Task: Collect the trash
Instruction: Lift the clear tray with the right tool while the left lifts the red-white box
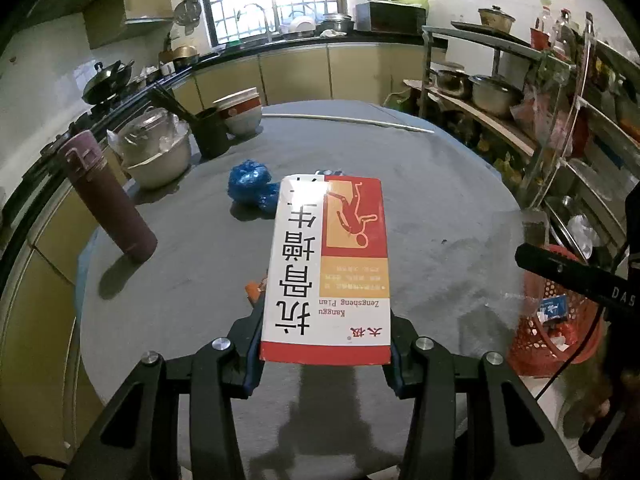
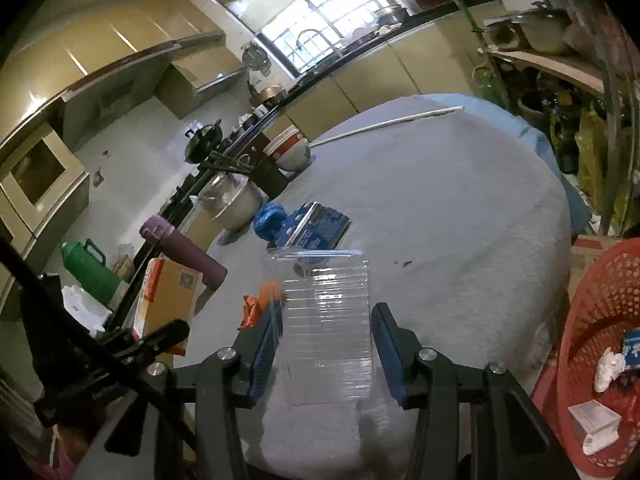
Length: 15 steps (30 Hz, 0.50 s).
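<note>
Above the round grey bench point(image 1: 440, 208), the left gripper point(image 1: 326, 344) fingers clamp a flat red-and-white cardboard medicine box point(image 1: 326, 272), the right gripper point(image 2: 328, 344) fingers grip a clear ribbed plastic box point(image 2: 326, 320), near the red mesh plastic basket point(image 2: 600, 300).

on the round table point(image 1: 420, 184), the crumpled bag point(image 1: 250, 186) lies at the centre, with the flask point(image 1: 108, 204) at nine o'clock of it. the lidded pot point(image 1: 154, 152) and stacked bowls point(image 1: 240, 110) stand at ten and twelve o'clock. the basket point(image 2: 600, 320) sits off the table's edge at four o'clock, holding small boxes point(image 2: 594, 426).
</note>
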{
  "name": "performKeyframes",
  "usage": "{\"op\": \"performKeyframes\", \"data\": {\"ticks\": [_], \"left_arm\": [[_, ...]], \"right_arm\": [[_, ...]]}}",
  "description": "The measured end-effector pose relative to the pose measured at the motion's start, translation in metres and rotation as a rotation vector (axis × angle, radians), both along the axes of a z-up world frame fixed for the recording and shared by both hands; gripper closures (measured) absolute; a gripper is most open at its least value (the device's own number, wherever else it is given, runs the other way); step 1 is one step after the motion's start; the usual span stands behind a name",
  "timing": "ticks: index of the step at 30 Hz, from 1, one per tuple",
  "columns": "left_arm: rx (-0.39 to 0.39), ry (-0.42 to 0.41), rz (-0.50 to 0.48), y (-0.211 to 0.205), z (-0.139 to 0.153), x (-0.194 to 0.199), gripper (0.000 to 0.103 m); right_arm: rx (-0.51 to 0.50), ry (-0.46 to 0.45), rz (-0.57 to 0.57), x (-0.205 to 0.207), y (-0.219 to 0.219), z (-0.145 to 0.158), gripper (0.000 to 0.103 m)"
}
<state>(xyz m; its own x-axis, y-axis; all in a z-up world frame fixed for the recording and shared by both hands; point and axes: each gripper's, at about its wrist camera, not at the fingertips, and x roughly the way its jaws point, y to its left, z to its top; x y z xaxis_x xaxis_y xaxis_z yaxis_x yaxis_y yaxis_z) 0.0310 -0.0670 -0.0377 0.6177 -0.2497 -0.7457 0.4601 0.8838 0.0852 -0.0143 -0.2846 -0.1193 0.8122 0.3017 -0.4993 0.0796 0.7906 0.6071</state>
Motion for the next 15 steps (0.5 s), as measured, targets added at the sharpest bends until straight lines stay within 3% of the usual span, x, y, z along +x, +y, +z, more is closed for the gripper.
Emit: {"op": "performKeyframes", "data": {"ticks": [15], "left_arm": [[0.038,-0.005,-0.036,-0.030,-0.002,-0.010,0.053]], "right_arm": [[0.038,0.001,-0.048,-0.024,-0.024,-0.006,0.054]]}}
